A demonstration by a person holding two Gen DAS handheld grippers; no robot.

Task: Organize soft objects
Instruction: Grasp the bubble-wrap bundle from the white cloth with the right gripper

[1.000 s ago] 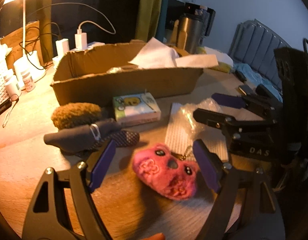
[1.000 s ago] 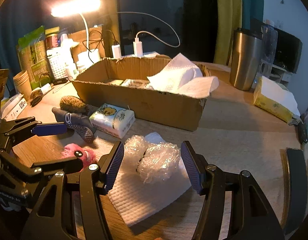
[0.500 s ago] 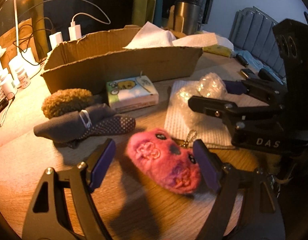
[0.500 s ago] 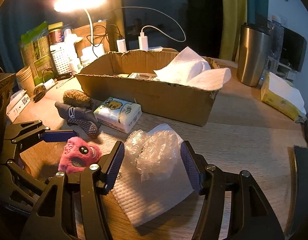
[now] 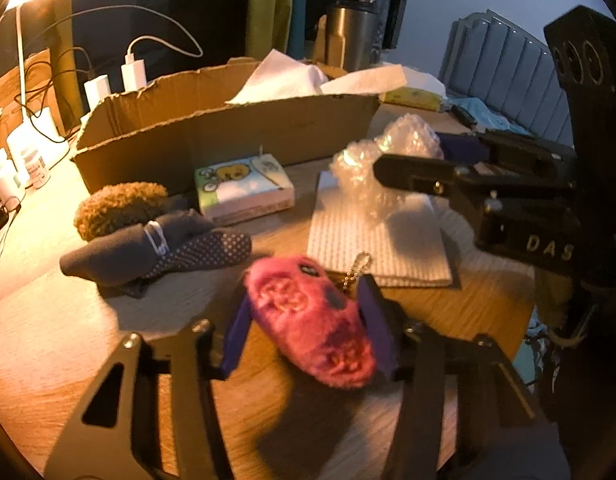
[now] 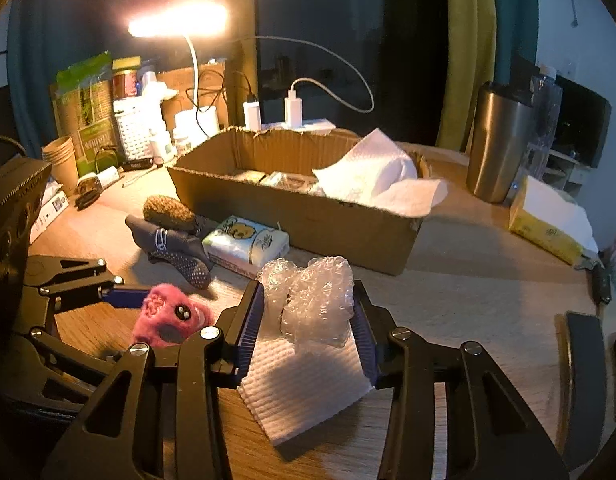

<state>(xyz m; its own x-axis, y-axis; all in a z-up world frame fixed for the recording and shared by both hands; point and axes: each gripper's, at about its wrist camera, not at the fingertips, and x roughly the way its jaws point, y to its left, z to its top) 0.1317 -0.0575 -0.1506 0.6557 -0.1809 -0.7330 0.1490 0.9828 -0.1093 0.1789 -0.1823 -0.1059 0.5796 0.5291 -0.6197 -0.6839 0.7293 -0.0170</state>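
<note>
My left gripper (image 5: 308, 316) is shut on a pink plush keychain toy (image 5: 312, 328), also in the right wrist view (image 6: 167, 316). My right gripper (image 6: 308, 320) is shut on a wad of clear bubble wrap (image 6: 312, 296), which sits over a white ribbed cloth (image 6: 303, 388). The bubble wrap (image 5: 388, 156) and cloth (image 5: 372, 240) also show in the left wrist view. A dark sock (image 5: 155, 244), a brown fuzzy pouch (image 5: 115, 204) and a tissue pack (image 5: 243, 188) lie before the cardboard box (image 6: 308, 216).
White paper towels (image 6: 380, 176) hang over the box's right end. A steel tumbler (image 6: 496, 144) and a yellow tissue box (image 6: 548, 228) stand at the right. A lamp (image 6: 179, 24), chargers (image 6: 291, 108) and bottles crowd the back left. A dark flat object (image 6: 584, 380) lies near the right edge.
Both grippers have closed: the left on the pink plush toy, the right on the bubble wrap. Both have moved a little forward toward the box.
</note>
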